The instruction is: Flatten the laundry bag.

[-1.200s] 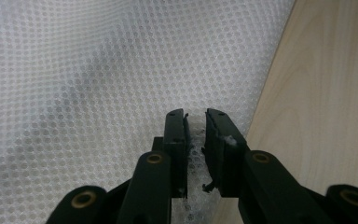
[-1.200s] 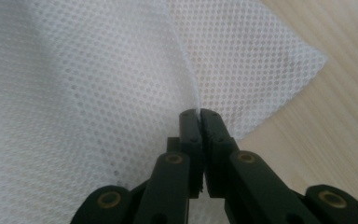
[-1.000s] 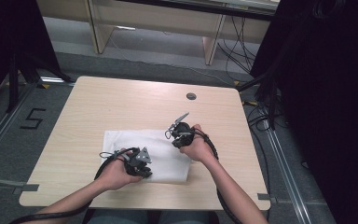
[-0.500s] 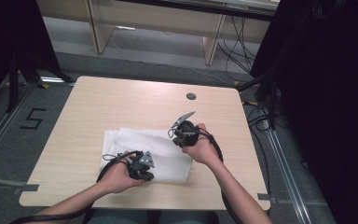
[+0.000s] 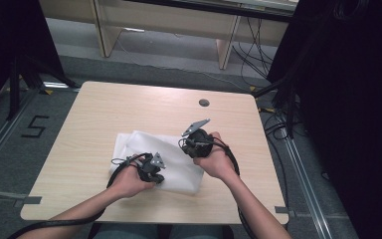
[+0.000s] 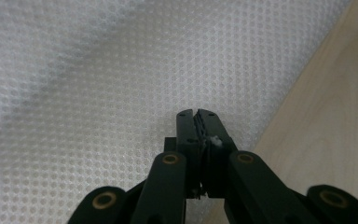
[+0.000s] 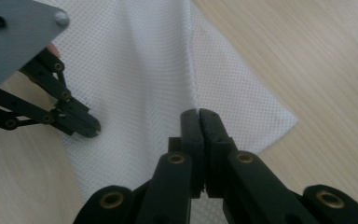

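A white mesh cloth (image 5: 142, 144) lies rumpled on the wooden table (image 5: 129, 104), toward its near side. My left gripper (image 5: 157, 178) rests low at the cloth's near edge. In the left gripper view its jaws (image 6: 197, 113) stand shut, with a small bit of white cloth pinched between them. My right gripper (image 5: 184, 145) is held above the cloth's right part. Its jaws (image 7: 199, 113) are shut, and a raised fold of the cloth (image 7: 168, 70) runs up into them. The left gripper (image 7: 91, 127) also appears at the left of the right gripper view, on the cloth.
A round cable hole (image 5: 204, 102) sits in the table near its far edge. Bare wood (image 5: 94, 124) lies left of and beyond the cloth. Behind the table stands a wooden desk frame (image 5: 99, 30). Black curtains (image 5: 348, 99) hang at the right, and cables trail on the floor.
The right gripper has risen and drifted a little right, drawing a fold of cloth up with it. The left gripper has stayed at the cloth's near edge.
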A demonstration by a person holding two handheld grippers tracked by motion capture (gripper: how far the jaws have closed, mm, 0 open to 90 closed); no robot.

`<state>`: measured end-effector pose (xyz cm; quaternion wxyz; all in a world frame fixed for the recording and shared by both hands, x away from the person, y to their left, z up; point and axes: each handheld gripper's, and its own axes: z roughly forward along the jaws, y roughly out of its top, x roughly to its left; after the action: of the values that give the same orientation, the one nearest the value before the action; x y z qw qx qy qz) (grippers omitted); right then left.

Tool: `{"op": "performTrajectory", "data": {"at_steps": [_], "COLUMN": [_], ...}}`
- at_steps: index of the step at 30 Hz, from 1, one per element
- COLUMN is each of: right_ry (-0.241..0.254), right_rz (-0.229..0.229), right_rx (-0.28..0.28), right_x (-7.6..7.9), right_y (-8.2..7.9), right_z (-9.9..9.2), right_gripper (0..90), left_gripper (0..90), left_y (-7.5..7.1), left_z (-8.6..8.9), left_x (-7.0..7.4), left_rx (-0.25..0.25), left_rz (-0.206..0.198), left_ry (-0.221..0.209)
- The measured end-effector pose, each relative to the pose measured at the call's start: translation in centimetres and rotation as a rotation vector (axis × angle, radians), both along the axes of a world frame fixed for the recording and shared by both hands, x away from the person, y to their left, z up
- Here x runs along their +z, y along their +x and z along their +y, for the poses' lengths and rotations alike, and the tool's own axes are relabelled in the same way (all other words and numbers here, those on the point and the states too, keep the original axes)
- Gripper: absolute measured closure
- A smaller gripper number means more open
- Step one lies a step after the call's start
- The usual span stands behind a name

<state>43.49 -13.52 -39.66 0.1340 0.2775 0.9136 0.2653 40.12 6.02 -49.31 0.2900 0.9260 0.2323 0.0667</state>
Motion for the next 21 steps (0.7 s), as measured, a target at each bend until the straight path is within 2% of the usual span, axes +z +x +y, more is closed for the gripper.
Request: {"op": "performTrajectory", "data": {"at_steps": [1,2,3,5,6,8,10,12,13,16,17,19,20,21], "right_ry": [0.003,0.011,0.005,0.022,0.022,0.024,0.028,0.038,0.031,0.047,0.059,0.054,0.057,0.051], "right_rz": [-0.015,-0.014,-0.027,-0.015,-0.037,-0.028,-0.035,-0.068,-0.061,-0.047,-0.059,-0.057,-0.071,-0.055], "right_rx": [0.005,-0.004,0.01,-0.006,0.003,0.001,-0.005,0.006,-0.004,0.02,0.018,0.042,0.059,0.044], "right_x": [0.0,0.2,0.4,0.6,0.6,0.7,0.7,0.7,0.8,1.1,1.1,1.3,1.3,1.4], "right_y": [0.0,-0.1,-0.1,-0.4,-0.3,-0.3,-0.4,-0.4,-0.5,-1.0,-1.2,-1.5,-1.6,-1.8], "right_z": [0.0,0.0,-0.1,0.0,0.0,-0.1,-0.1,-0.1,-0.2,-0.2,-0.1,-0.1,-0.1,-0.1], "right_gripper": [90.0,90.0,90.0,90.0,90.0,90.0,90.0,90.0,90.0,90.0,90.0,90.0,90.0,90.0], "left_gripper": [87.1,87.2,87.1,87.0,87.0,87.7,89.1,89.3,89.3,89.3,89.3,89.3,89.3,89.3], "left_y": [0.0,0.1,0.2,0.1,0.1,-0.3,-0.9,-1.3,-1.2,-0.7,-0.6,-0.4,-0.3,-0.4], "left_z": [0.0,0.0,0.1,0.2,0.3,0.2,0.2,0.0,-0.1,0.0,0.0,0.3,0.3,0.2], "left_x": [-0.1,-0.1,-0.1,0.0,0.2,0.4,0.6,0.5,0.4,0.3,0.3,0.3,0.3,0.1], "left_rx": [0.019,0.021,0.025,0.046,0.02,0.029,0.007,0.007,0.011,0.041,0.047,0.058,0.066,0.095], "left_rz": [-0.002,-0.004,-0.001,-0.002,-0.002,-0.002,0.011,0.009,0.012,0.022,0.022,0.025,0.032,0.039], "left_ry": [-0.016,-0.018,-0.022,-0.036,-0.014,-0.021,0.004,0.011,0.013,-0.008,-0.01,-0.013,-0.02,-0.044]}}
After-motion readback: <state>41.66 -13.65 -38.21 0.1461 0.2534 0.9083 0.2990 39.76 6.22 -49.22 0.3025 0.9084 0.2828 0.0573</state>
